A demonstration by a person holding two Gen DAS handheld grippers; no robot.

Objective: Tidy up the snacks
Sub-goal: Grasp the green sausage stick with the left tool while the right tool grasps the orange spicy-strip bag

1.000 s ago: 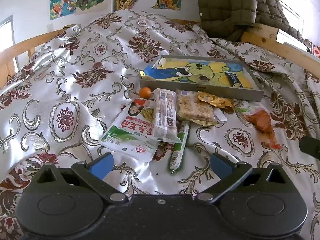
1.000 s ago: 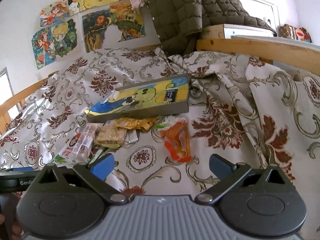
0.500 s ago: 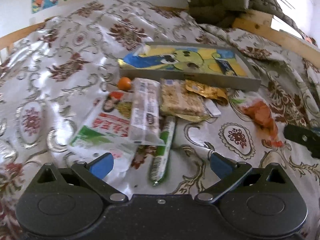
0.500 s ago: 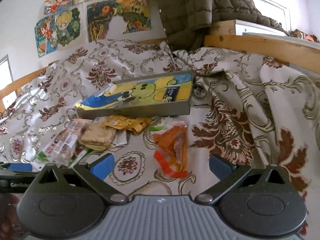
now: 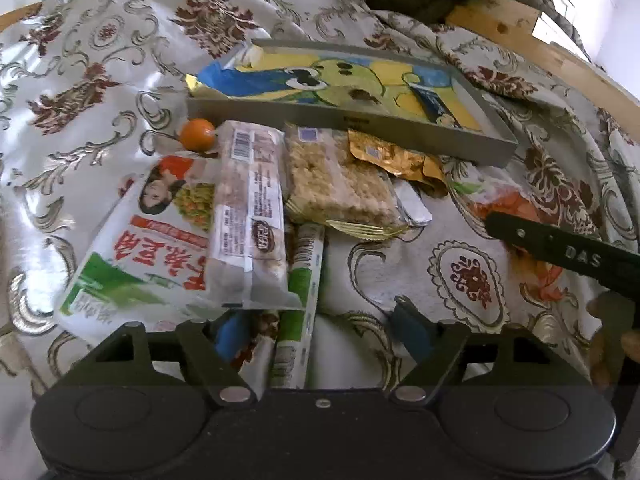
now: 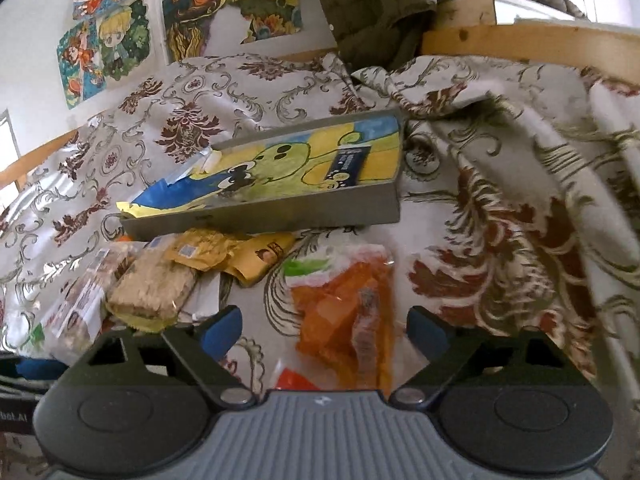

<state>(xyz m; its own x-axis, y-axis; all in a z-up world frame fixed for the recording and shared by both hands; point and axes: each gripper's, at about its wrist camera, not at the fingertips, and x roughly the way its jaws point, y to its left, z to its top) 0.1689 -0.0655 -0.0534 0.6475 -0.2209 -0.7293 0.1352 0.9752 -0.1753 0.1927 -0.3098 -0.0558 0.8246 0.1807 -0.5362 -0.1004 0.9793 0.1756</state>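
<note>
Snacks lie heaped on a patterned bedspread in front of a grey tray (image 5: pixel 348 124) lined with a cartoon picture. My left gripper (image 5: pixel 320 332) hovers low over a green-and-white sausage stick (image 5: pixel 298 300). Its jaws are closing with the stick's near end between the pads, which stand clear of it. My right gripper (image 6: pixel 325 332) straddles an orange snack bag (image 6: pixel 340 308). Those jaws are closing too, with a gap left on both sides. One of the right gripper's fingers (image 5: pixel 560 252) crosses the orange bag (image 5: pixel 516 208) in the left wrist view.
A white-and-green bag (image 5: pixel 140 248), a clear nougat pack (image 5: pixel 252 208), a rice-crisp pack (image 5: pixel 336 184), a gold wrapper (image 5: pixel 392 156) and a small orange ball (image 5: pixel 197 134) crowd the tray's front wall (image 6: pixel 280 216). A blue packet (image 6: pixel 348 164) lies inside. A wooden bed rail (image 6: pixel 520 44) runs behind.
Both grippers have come forward and down onto the snack pile. The sausage stick now lies between the left pads and the orange bag between the right ones. Both pairs of jaws stand narrower.
</note>
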